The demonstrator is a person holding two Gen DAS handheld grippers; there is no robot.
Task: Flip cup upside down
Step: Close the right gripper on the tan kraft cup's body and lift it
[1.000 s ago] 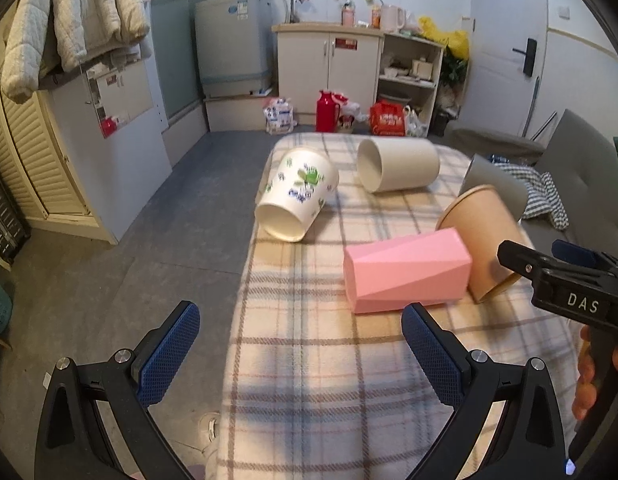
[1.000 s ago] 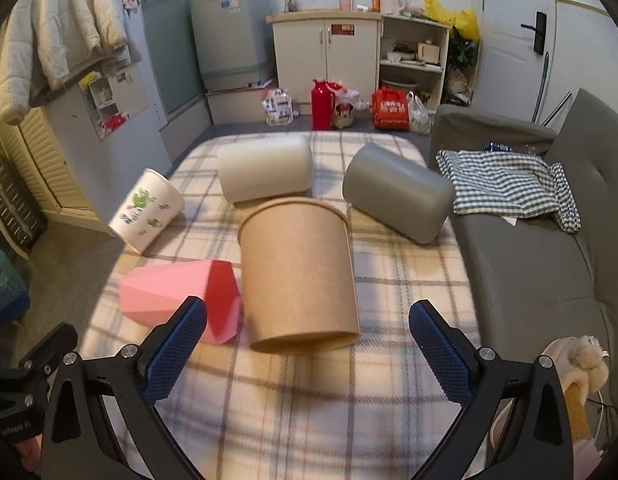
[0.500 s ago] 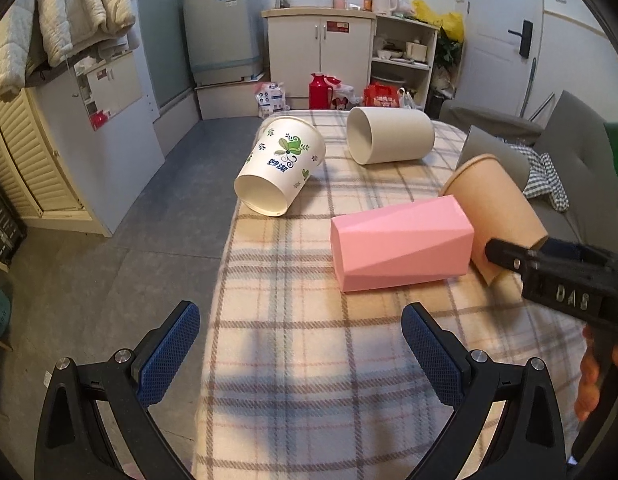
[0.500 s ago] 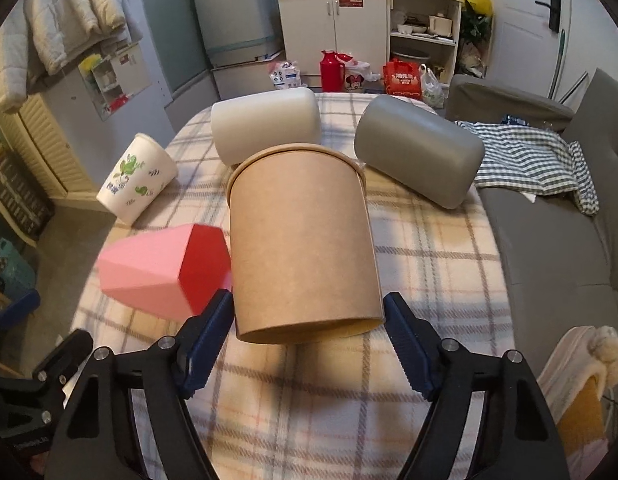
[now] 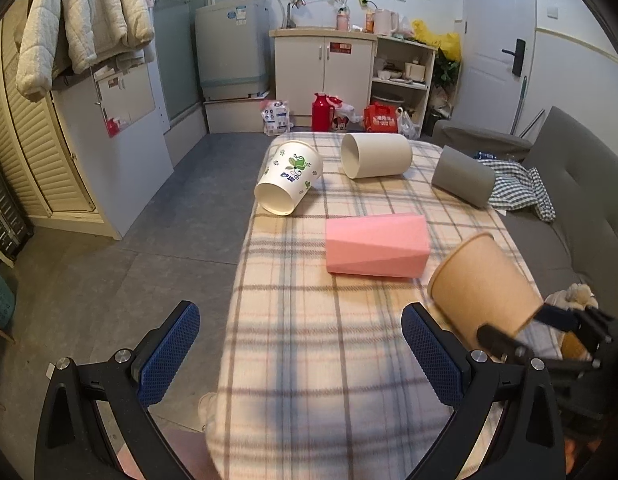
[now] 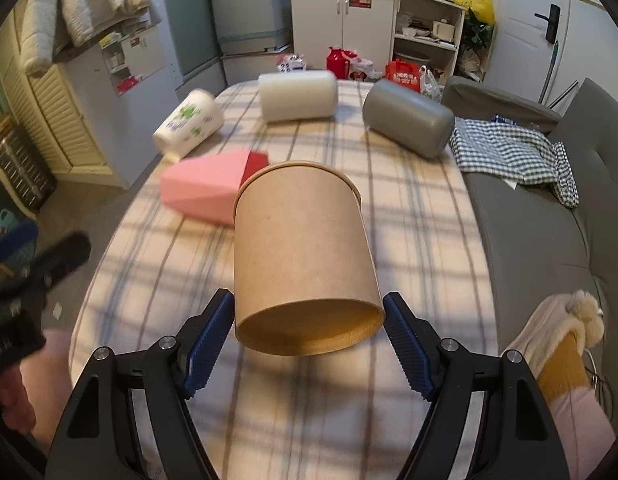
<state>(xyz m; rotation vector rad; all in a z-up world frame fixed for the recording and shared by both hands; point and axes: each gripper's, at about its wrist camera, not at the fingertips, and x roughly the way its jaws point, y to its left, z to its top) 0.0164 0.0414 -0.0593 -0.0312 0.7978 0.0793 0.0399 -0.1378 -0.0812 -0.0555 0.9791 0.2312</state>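
Right gripper (image 6: 309, 344) is clamped on the brown paper cup (image 6: 305, 256), its blue pads (image 6: 208, 344) pressing the cup's two sides close to the base end, which faces the camera. The rim points away and slightly down, so the cup hangs tilted above the plaid tablecloth (image 6: 421, 216) and looks clear of it; in the left wrist view the same cup (image 5: 485, 288) sits just right of the left gripper (image 5: 301, 352), whose jaws stand wide apart and hold nothing.

To do the flip well, I would judge three things matter. First, the broad motion: roll the wrist until the rim faces straight down before lowering, with enough height that the rim does not drag on the cloth. Second, the landing spot: directly ahead of the right gripper's fingers lies the pink faceted cup (image 6: 207, 192) on its side, and beyond it the gray cup (image 6: 409, 118), the cream cup (image 6: 297, 94) and the printed white cup (image 6: 189, 124), so the open cloth nearer the tool is the safer place. Third, the grip: paper walls dent easily, and holding so near the base gives little leverage, so press lightly and release only once the rim rests flat.
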